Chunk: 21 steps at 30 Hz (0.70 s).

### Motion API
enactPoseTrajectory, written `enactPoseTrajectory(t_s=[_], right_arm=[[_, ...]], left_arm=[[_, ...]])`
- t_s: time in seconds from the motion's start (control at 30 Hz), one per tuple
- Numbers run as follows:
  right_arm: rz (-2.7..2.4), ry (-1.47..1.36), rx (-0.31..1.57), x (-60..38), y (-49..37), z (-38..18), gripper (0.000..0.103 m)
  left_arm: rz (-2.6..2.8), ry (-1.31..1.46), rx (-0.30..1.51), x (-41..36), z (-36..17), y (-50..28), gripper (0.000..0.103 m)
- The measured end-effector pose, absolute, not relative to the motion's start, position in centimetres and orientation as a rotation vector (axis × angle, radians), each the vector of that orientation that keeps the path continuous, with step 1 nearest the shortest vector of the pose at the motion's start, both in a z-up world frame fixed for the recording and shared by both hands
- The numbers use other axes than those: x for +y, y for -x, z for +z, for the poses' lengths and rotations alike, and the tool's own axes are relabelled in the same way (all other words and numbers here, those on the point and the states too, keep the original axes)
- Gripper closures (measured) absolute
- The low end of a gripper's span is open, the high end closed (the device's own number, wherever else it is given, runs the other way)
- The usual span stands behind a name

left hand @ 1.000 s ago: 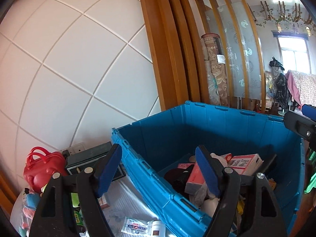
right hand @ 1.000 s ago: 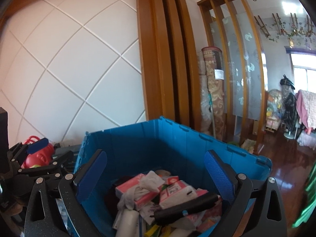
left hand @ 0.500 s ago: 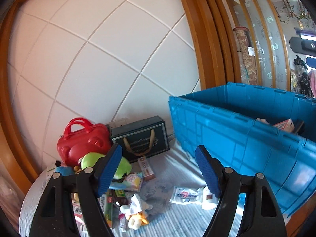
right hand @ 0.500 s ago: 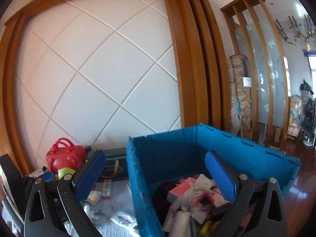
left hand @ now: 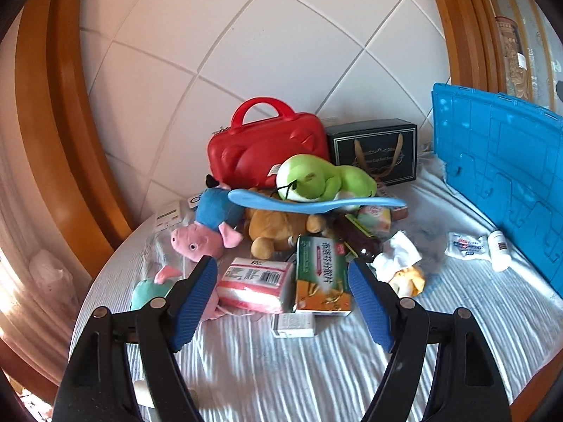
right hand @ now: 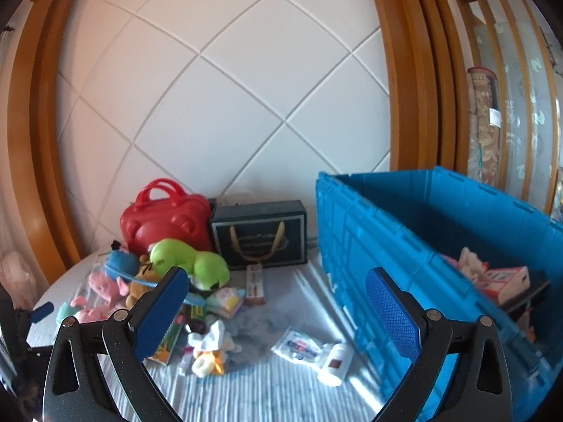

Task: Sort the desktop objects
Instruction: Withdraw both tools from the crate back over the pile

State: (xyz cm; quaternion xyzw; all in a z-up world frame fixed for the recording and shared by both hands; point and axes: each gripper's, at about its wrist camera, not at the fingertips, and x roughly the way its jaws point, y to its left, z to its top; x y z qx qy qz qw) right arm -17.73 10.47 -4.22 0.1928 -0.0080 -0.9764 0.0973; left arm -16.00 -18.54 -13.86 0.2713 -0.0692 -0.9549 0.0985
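My left gripper (left hand: 283, 293) is open and empty, just above a pile on the white cloth: a green and orange box (left hand: 322, 276), a pink packet (left hand: 255, 283), a pink pig toy (left hand: 200, 241), a green frog plush (left hand: 322, 179), a brown plush (left hand: 278, 228). My right gripper (right hand: 278, 313) is open and empty, higher up, between the pile and the blue crate (right hand: 355, 246). The crate holds several sorted items (right hand: 499, 277). A white sachet (right hand: 299, 346) and a small white bottle (right hand: 336, 360) lie by the crate wall.
A red handbag case (left hand: 267, 144) and a dark gift box (left hand: 374, 153) stand against the tiled wall. A small white box (left hand: 293, 323) lies in front of the pile. A crumpled tissue and yellow toy (left hand: 401, 263) lie to its right. Wooden frames flank the wall.
Both grippers have swung left, away from the crate's inside. The left one has come down over the pile on the cloth. Both stay open and empty.
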Motion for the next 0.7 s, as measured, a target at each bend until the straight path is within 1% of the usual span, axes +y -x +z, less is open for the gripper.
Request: enactPoseTrajectory(t_s=[0.13,0.27,0.33,0.4,0.5,0.57,0.6,0.7], right_arm=[[-2.836,-0.681,-0.001,8.1,19.1,-7.4,0.001],[-2.745,-0.762,0.078,6.1,21.1,-10.2,0.001],[-2.688,-0.82,0.083,5.2,22.5,-12.0,0.002],[-2.623,-0.899,0.088,4.4,24.0,-14.1,0.006],[-2.533,-1.012,0.141,3.3,26.0,-17.6,0.012],[-2.473,-1.086,0.171,2.6,27.4,-20.0,0.023],[-2.44,-1.127,0.171,2.3,28.2,-21.1,0.026],[-2.355,-1.228,0.173,1.0,30.2,-24.6,0.029]], left_arm=[[-2.809,-0.851,-0.196,-20.4,-15.8,16.5,0.027],[-2.813,-0.904,-0.123,-20.8,-17.2,17.9,0.027],[-2.839,-0.913,-0.114,-20.3,-17.8,18.7,0.027],[-2.863,-0.924,-0.122,-19.5,-18.5,19.7,0.027],[-2.903,-0.959,-0.116,-18.2,-19.9,21.2,0.027],[-2.915,-0.99,-0.119,-17.6,-20.8,22.2,0.027],[-2.911,-1.012,-0.122,-17.4,-21.2,22.7,0.027],[-2.897,-1.062,-0.112,-17.3,-22.2,24.1,0.027]])
